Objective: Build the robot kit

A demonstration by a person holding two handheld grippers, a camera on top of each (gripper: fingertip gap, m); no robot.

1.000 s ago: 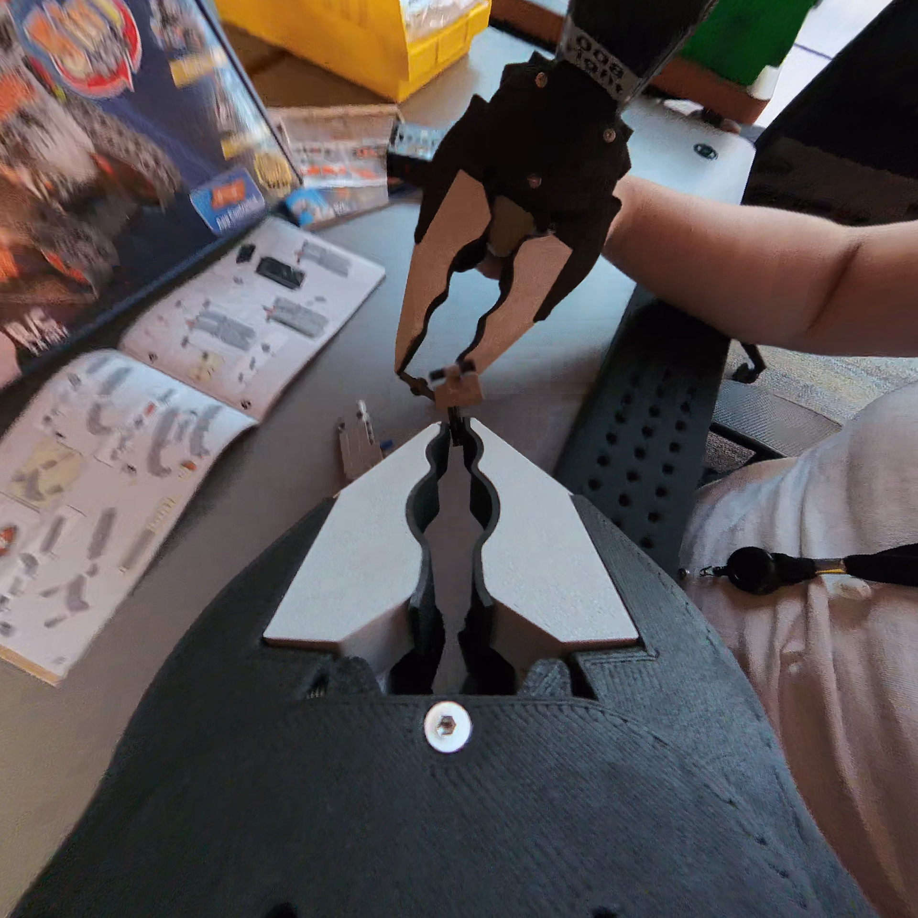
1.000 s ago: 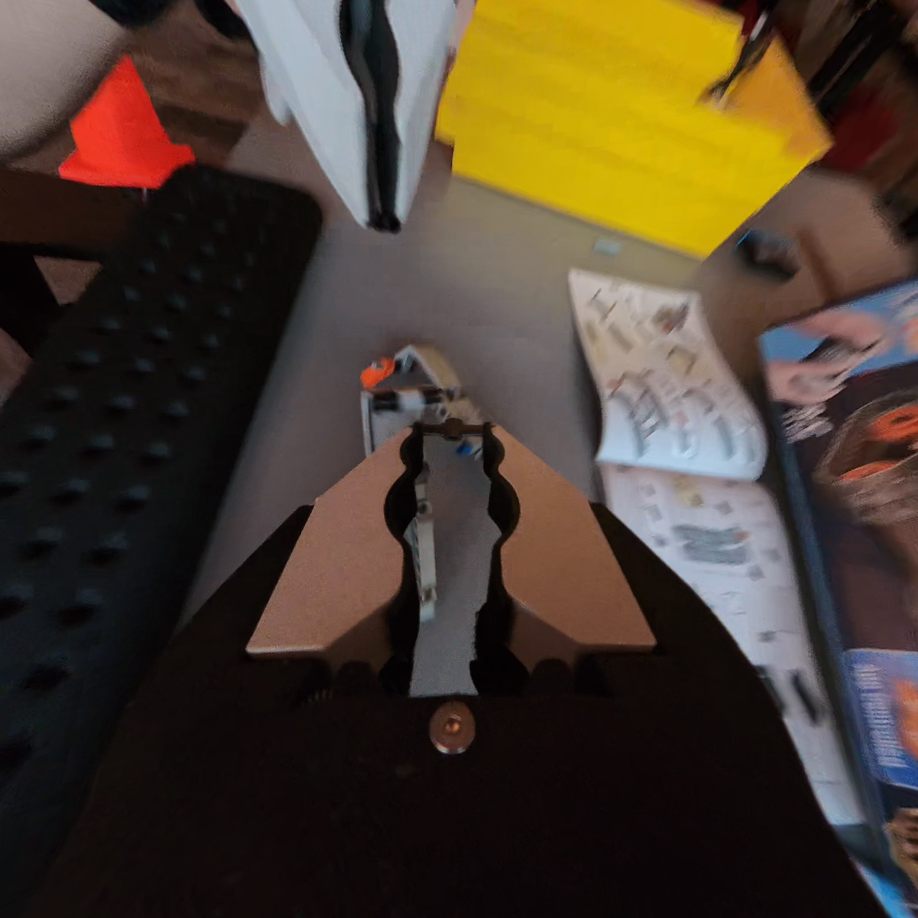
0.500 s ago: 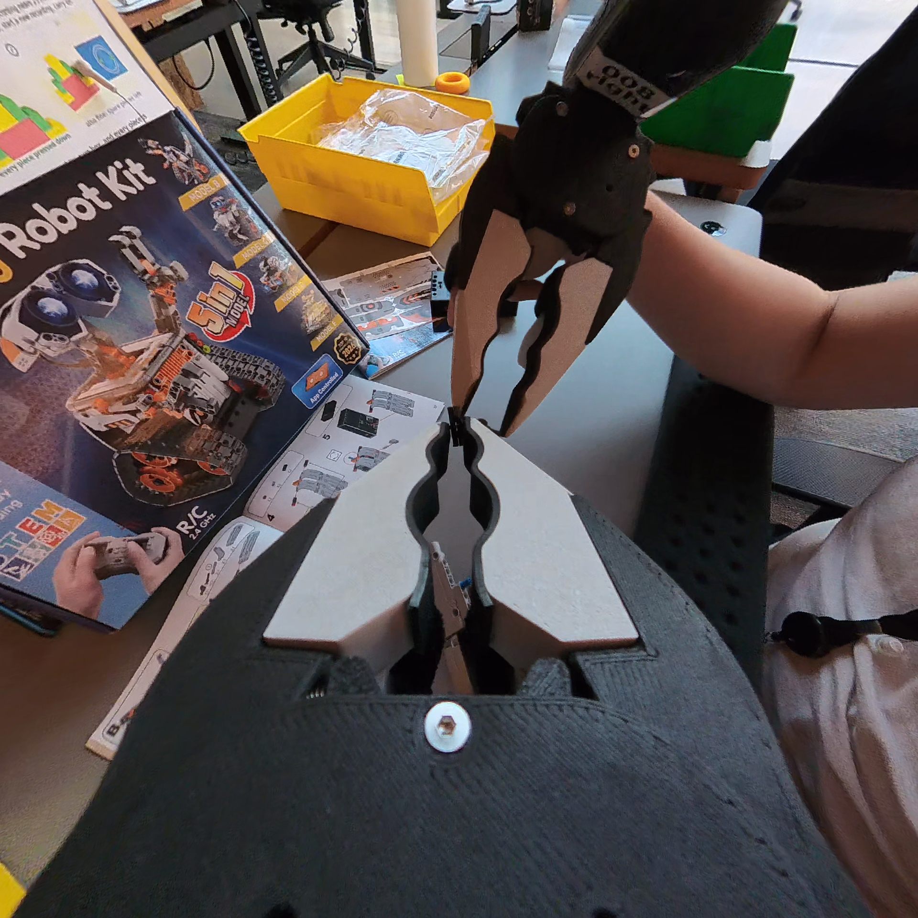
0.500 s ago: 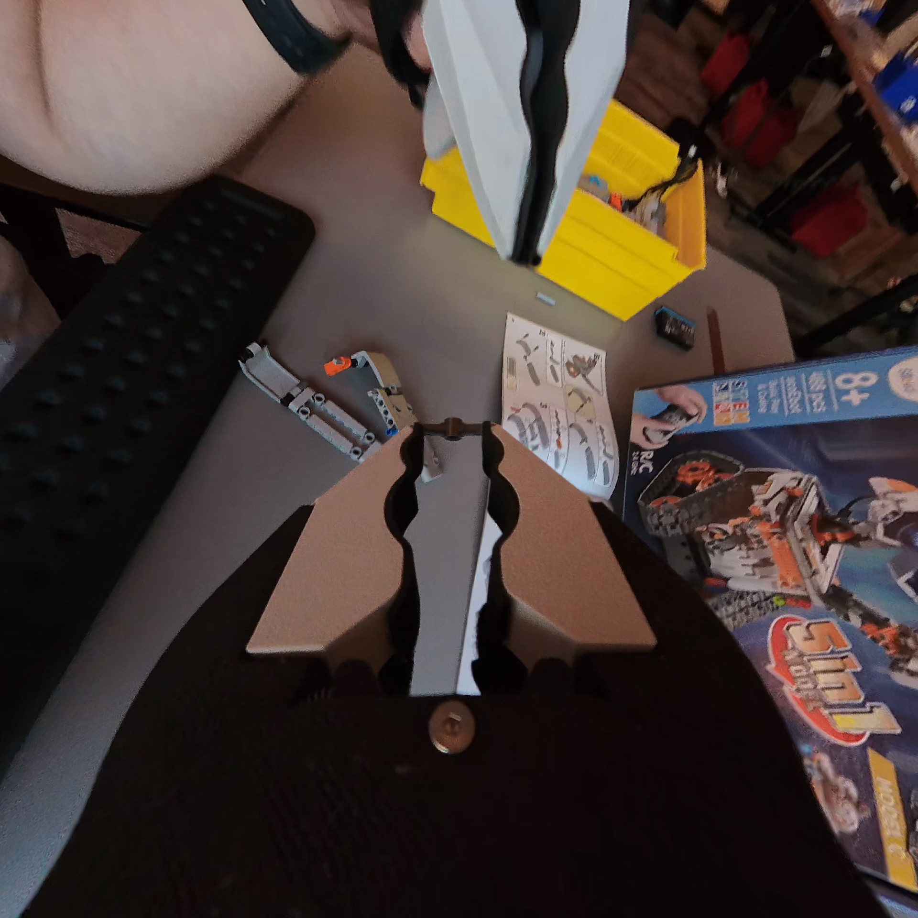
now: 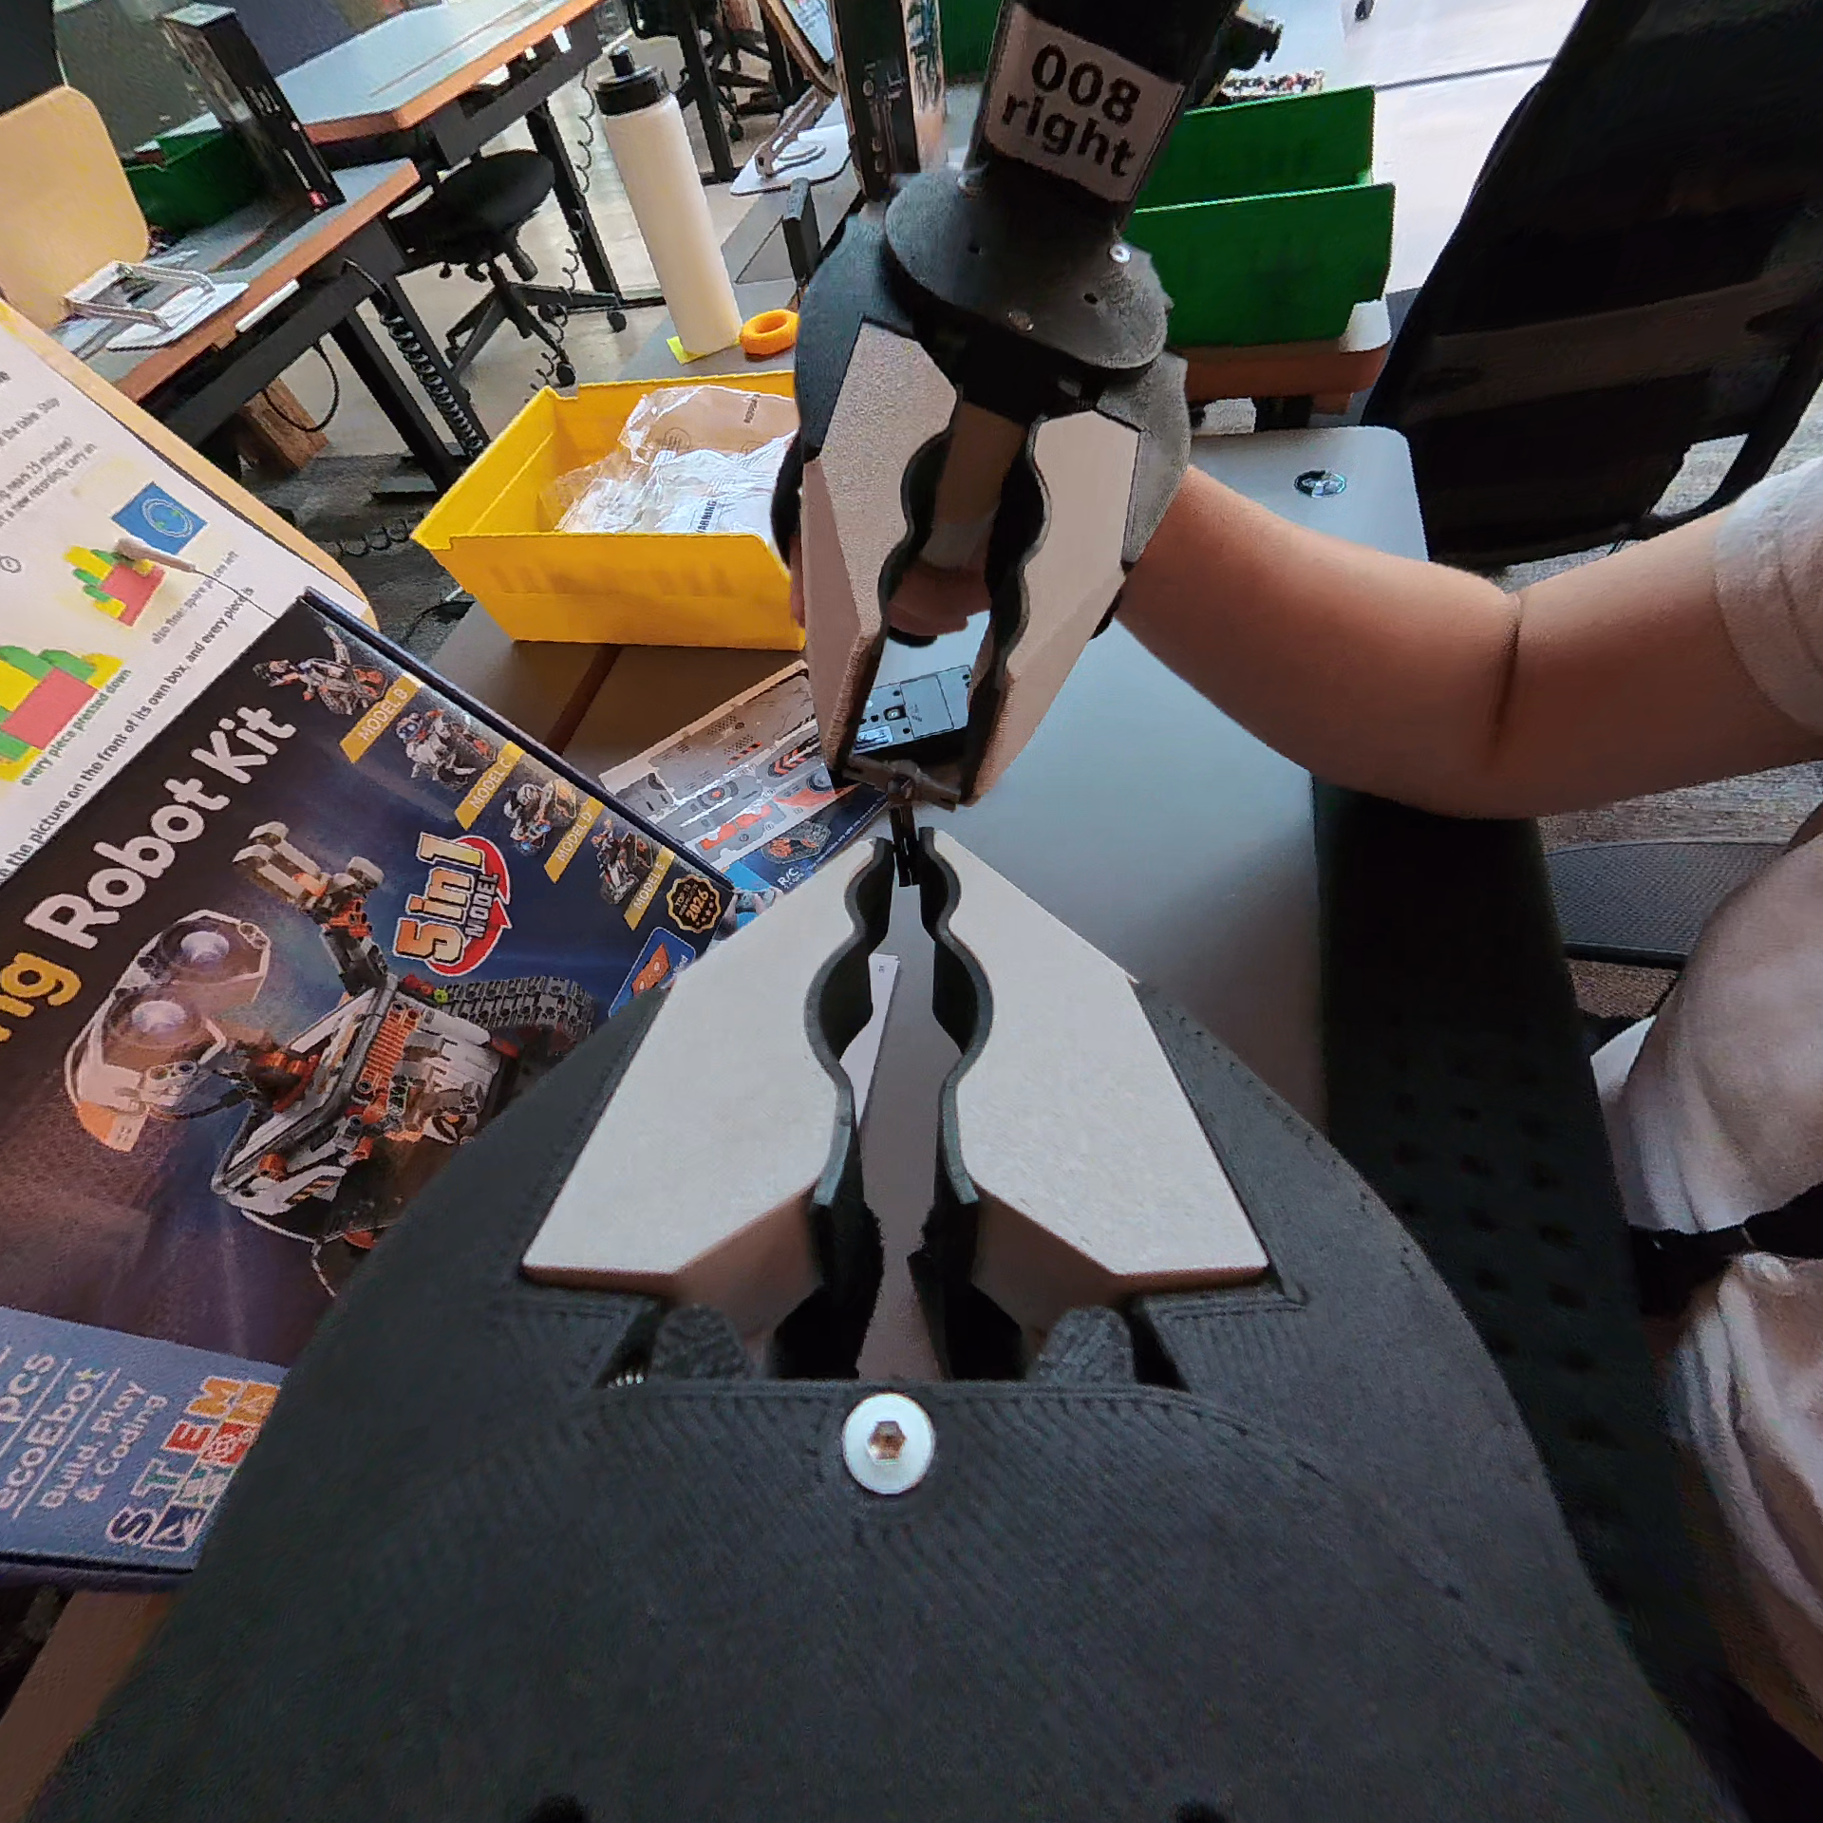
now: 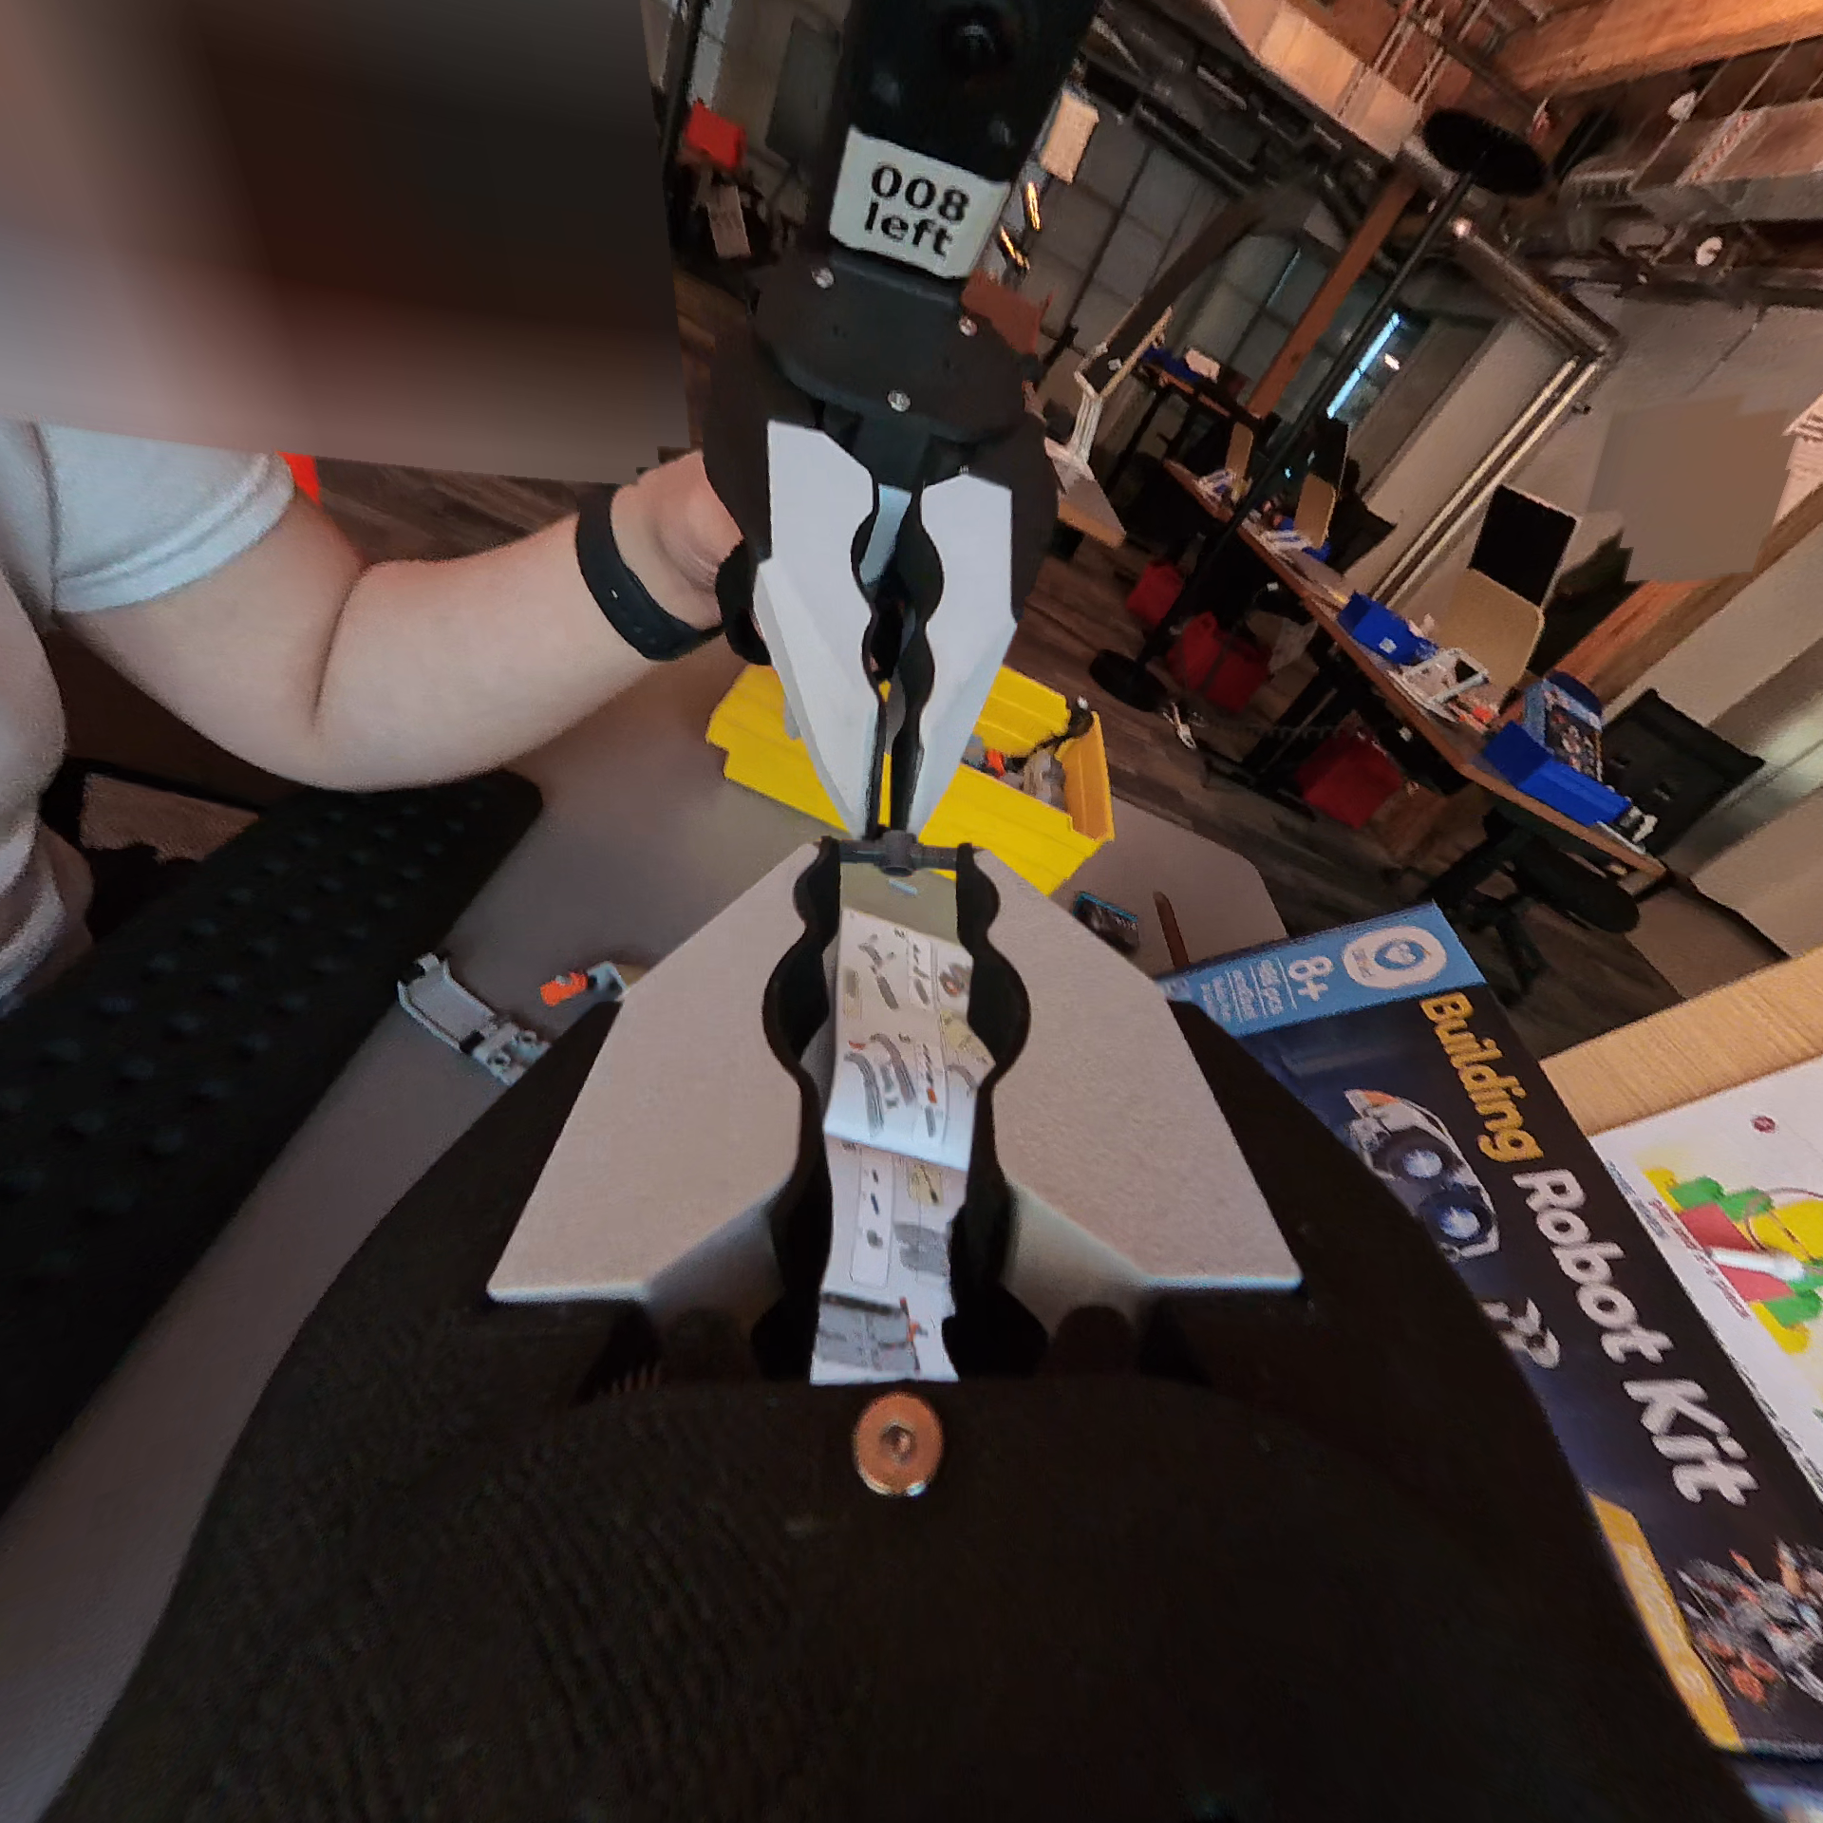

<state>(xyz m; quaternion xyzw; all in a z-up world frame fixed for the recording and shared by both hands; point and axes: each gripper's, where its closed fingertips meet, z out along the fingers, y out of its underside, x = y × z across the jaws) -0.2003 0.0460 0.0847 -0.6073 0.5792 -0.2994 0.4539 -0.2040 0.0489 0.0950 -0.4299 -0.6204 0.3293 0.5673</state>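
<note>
My left gripper (image 5: 906,856) is shut on a thin black pin (image 5: 902,850) that sticks out past its tips. My right gripper (image 6: 893,868) is shut on a small dark cross-shaped connector (image 6: 896,854), held crosswise between its fingertips. The two grippers face each other tip to tip above the grey table (image 5: 1164,809). The pin's end touches the middle of the connector (image 5: 903,781). In the left wrist view the right gripper (image 5: 900,784) comes down from above. In the right wrist view the left gripper (image 6: 888,821) does the same.
A robot kit box (image 5: 296,937) lies at the left, with a yellow bin (image 5: 592,582) of plastic bags behind it. An open instruction booklet (image 6: 903,1075) and a grey part assembly (image 6: 473,1021) lie on the table. A black perforated pad (image 5: 1430,1036) runs along the table's edge, by the person's arms. Less than 4 cm separates the two grippers' tips. The grey part assembly (image 6: 473,1021) is about 30 centimeters from both grippers' fingertips.
Both grippers have risen from the table and tilted up. Their tips have closed in, and the left's pin now meets the connector in the right.
</note>
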